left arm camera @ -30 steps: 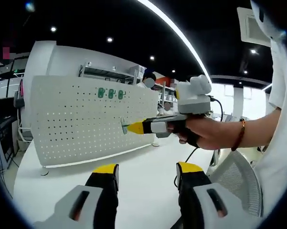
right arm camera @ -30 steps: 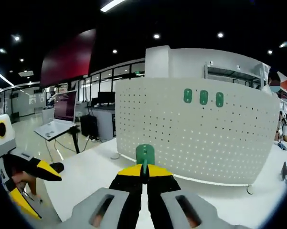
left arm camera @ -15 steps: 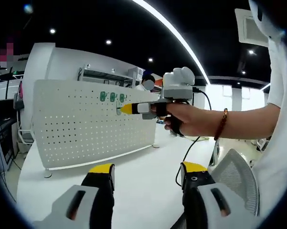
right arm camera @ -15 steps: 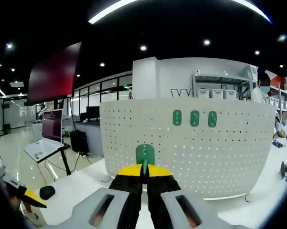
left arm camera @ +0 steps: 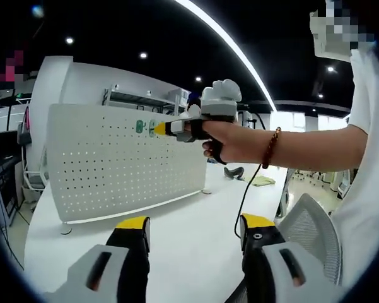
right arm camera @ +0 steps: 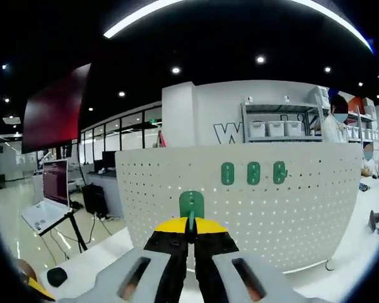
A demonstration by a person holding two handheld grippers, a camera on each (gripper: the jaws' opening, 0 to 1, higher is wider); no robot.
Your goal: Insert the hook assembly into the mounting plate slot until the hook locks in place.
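Observation:
A white perforated mounting plate [left arm camera: 113, 164] stands upright on the white table [left arm camera: 195, 208]. Near its top edge, three green hooks [right arm camera: 253, 172] hang in a row. My right gripper [right arm camera: 190, 226] is shut on another green hook [right arm camera: 191, 204], holding it upright in front of the plate, left of and below that row. In the left gripper view a hand holds the right gripper [left arm camera: 161, 128] high, its yellow tip close to the green hooks [left arm camera: 140, 126] at the plate's top. My left gripper [left arm camera: 194, 224] stays low over the table, open, nothing between its fingers.
A grey mesh chair back [left arm camera: 309, 227] stands at the right beside the person's arm [left arm camera: 303, 148]. A black cable [left arm camera: 244, 202] trails from the right gripper. A laptop on a stand [right arm camera: 47, 211] is left of the table. Shelves and a person [right arm camera: 334, 120] are behind the plate.
The right gripper, still holding the green hook, has risen and moved in toward the upper part of the plate near the hook row. The left gripper has stayed put and open.

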